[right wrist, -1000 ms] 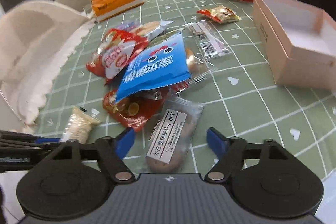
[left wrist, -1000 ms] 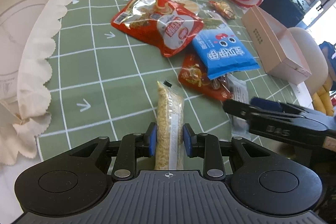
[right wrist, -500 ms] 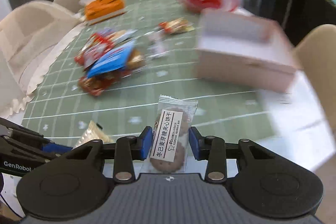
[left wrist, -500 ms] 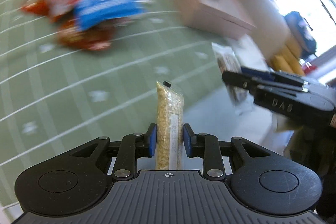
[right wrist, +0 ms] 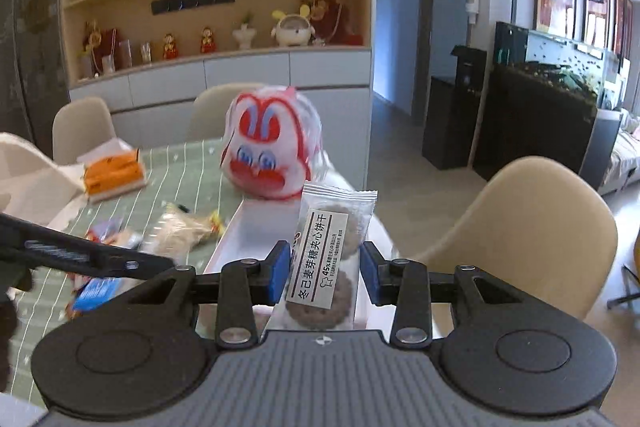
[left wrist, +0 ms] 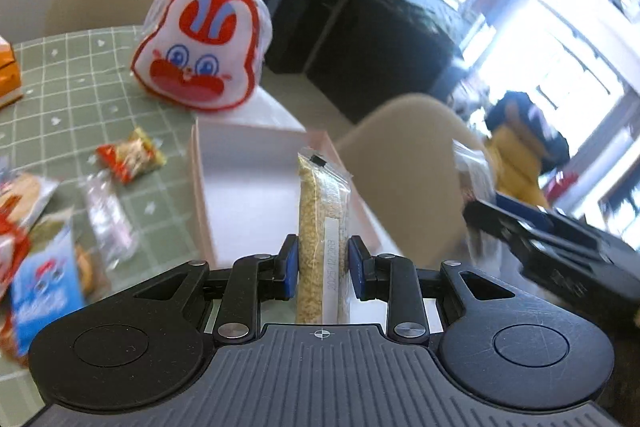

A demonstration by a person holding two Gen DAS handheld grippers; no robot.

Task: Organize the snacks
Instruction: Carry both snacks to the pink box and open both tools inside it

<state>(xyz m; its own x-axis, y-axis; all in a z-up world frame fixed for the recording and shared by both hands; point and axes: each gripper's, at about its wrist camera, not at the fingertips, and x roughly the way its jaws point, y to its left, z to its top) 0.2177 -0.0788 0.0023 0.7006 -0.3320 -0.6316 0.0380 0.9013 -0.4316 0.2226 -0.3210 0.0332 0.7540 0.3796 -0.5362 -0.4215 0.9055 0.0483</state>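
My left gripper (left wrist: 322, 265) is shut on a narrow clear packet of yellow grain snack (left wrist: 322, 227), held upright in the air above the open pink box (left wrist: 240, 187). My right gripper (right wrist: 325, 269) is shut on a clear cookie packet (right wrist: 330, 251) with a white label, raised over the near end of the same pink box (right wrist: 236, 239). The right gripper (left wrist: 560, 247) shows at the right of the left wrist view, and the left gripper (right wrist: 80, 257) crosses the left of the right wrist view. Loose snack packets (left wrist: 132, 155) lie on the green checked tablecloth (left wrist: 80, 95).
A rabbit-face bag (left wrist: 204, 47) sits behind the box. An orange tissue box (right wrist: 114, 175) stands at the far left of the table. Beige chairs (right wrist: 532, 227) ring the table, one right beside the box. A dark cabinet and fish tank (right wrist: 536, 115) stand at the right.
Both grippers rose from the tabletop and swung right toward the pink box with their packets. The right gripper, open around the cookie packet a second ago, closed on it and lifted it.
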